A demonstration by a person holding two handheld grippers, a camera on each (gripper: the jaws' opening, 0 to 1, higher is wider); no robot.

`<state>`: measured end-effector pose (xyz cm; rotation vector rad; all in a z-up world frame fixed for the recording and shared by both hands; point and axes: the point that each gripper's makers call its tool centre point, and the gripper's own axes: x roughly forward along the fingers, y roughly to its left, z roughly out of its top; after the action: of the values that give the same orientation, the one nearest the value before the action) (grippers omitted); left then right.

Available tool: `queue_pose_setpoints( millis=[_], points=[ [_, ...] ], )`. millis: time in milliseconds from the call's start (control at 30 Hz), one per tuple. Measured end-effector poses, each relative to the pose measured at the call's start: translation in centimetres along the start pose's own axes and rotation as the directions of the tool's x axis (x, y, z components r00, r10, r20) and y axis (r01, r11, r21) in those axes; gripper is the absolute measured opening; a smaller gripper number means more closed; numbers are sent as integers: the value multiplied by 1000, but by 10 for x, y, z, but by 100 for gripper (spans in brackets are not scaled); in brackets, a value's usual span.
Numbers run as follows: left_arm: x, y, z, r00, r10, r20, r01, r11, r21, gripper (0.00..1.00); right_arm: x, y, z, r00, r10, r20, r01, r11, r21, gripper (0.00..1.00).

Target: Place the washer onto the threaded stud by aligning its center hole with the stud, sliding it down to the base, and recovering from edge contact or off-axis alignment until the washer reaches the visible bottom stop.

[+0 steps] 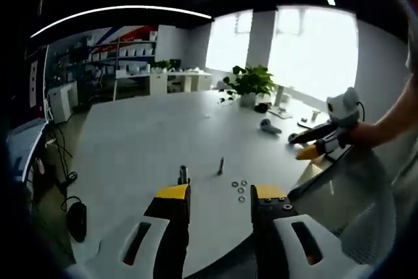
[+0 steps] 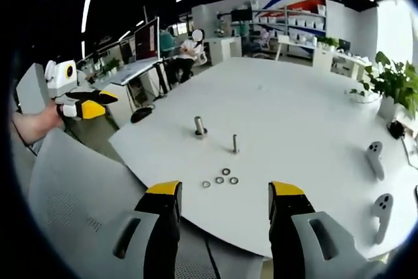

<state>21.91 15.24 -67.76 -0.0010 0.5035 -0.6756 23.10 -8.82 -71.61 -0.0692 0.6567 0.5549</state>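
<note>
Right gripper (image 2: 224, 195) is hovering at the near edge of the white table (image 2: 294, 115), jaws standing wide apart and gripping nothing. Just beyond the yellow tips, a cluster of four washers (image 2: 221, 178) is lying flat on the tabletop, clear of both jaws. A little farther in, the thin threaded stud (image 2: 235, 143) is standing upright and bare — none of the washers is sitting on it. Left of it, a thicker metal post (image 2: 199, 125) is standing on its own base.

Left gripper (image 1: 221, 194) is also hanging open and empty at the table's edge. In its view the washers (image 1: 240, 188) are lying between the two jaw tips, slightly ahead, not touching them — the stud (image 1: 221, 165) is rising just past them and the thicker post (image 1: 183, 174) is showing right above the left jaw's tip.

Farther off, two grey controllers (image 2: 377, 184) are resting on the table, and a potted plant (image 1: 249, 84) is sitting at the far side.
</note>
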Motion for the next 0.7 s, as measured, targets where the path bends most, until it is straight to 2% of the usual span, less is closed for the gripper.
queue_pose_setpoints(
  millis=[33,167,267,367,400,500,533,567,600,633,700],
  points=[
    [1,-1,-2,1000,-7,-8,7,1000,-12,38,0,0,0,1000,0,1,0,1000,4,55],
    [-2,-1,4,1000,-17,25,18,999,-26,38,2,-1,-4,1000,-9,-22,9,1000,-19,55],
    [-1,-2,4,999,-25,22,26,999,-34,38,5,5,-4,999,25,-30,-26,999,-41,55],
    [-1,-2,2,1000,-20,11,20,999,-25,38,9,20,-5,992,117,-44,-120,991,-57,55],
    [-1,-2,3,1000,-19,14,19,1000,-23,38,10,27,-2,985,169,-29,-170,985,-34,55],
    [-2,1,3,1000,-9,16,9,999,-35,38,10,38,4,968,249,-11,-249,968,-10,54],
    [-2,2,2,1000,-6,14,7,999,-40,38,12,39,4,961,277,-19,-278,958,-64,53],
    [-2,4,1,1000,2,11,-2,999,-34,38,16,34,2,962,269,-48,-273,954,-121,52],
    [-2,5,1,1000,10,9,-10,999,-34,38,20,31,3,964,263,-48,-267,954,-134,51],
    [-3,5,0,1000,11,9,-11,999,-34,38,23,30,6,962,271,-38,-273,951,-144,50],
    [-2,5,-2,1000,10,-4,-10,1000,-27,38,33,25,15,957,291,-6,-283,926,-250,49]
  ],
)
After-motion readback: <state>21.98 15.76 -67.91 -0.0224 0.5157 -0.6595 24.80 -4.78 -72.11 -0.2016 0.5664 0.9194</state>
